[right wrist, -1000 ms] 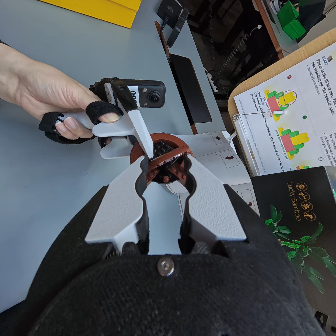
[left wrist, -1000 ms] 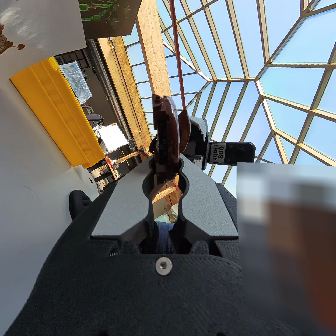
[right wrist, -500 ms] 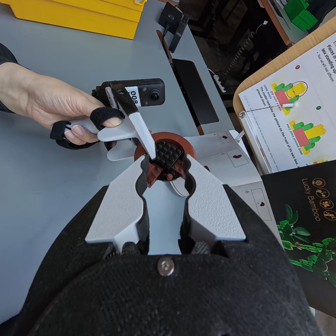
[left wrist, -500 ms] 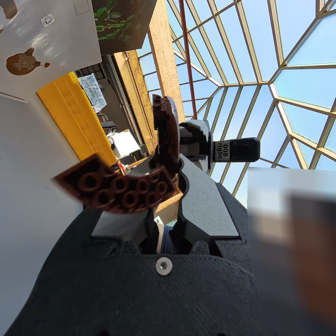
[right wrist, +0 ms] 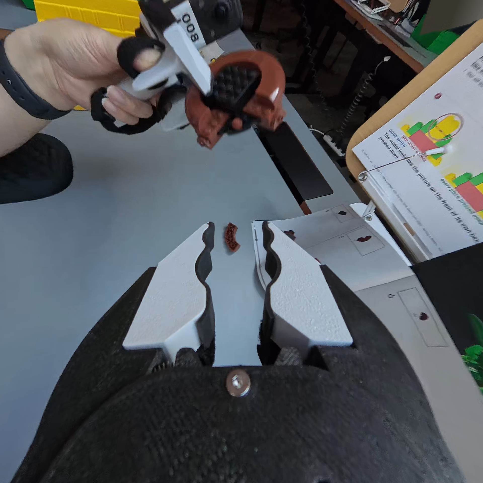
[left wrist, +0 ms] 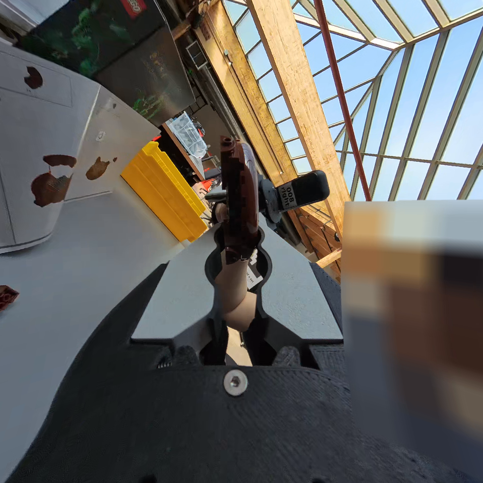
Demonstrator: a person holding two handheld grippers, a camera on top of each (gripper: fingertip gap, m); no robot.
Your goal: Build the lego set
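Observation:
My left gripper [left wrist: 239, 231] is shut on a round brown lego assembly [left wrist: 239, 193] with a black studded plate inside, seen edge-on. In the right wrist view a hand holds that gripper up at the upper left, with the assembly [right wrist: 264, 70] in its fingers [right wrist: 188, 55], well above the grey table [right wrist: 130, 222]. My right gripper [right wrist: 237, 227] is open and empty, lower and apart from the assembly. A small curved brown piece [right wrist: 232, 240] lies loose on the table, in line with the gap between my right fingertips. It shows at the left wrist view's left edge [left wrist: 6, 296].
An open instruction booklet [right wrist: 326, 248] lies right of the curved piece. A clipboard with printed sheets [right wrist: 431, 156] and a black lego box [right wrist: 457, 300] stand at the right. A yellow bin [right wrist: 88, 10] is at the back. A black slab [right wrist: 295, 162] lies at the table's edge.
The curved brown piece came off at the assembly and dropped to the table. My right gripper opened wider and drew back. My left gripper kept the assembly, which now shows higher up.

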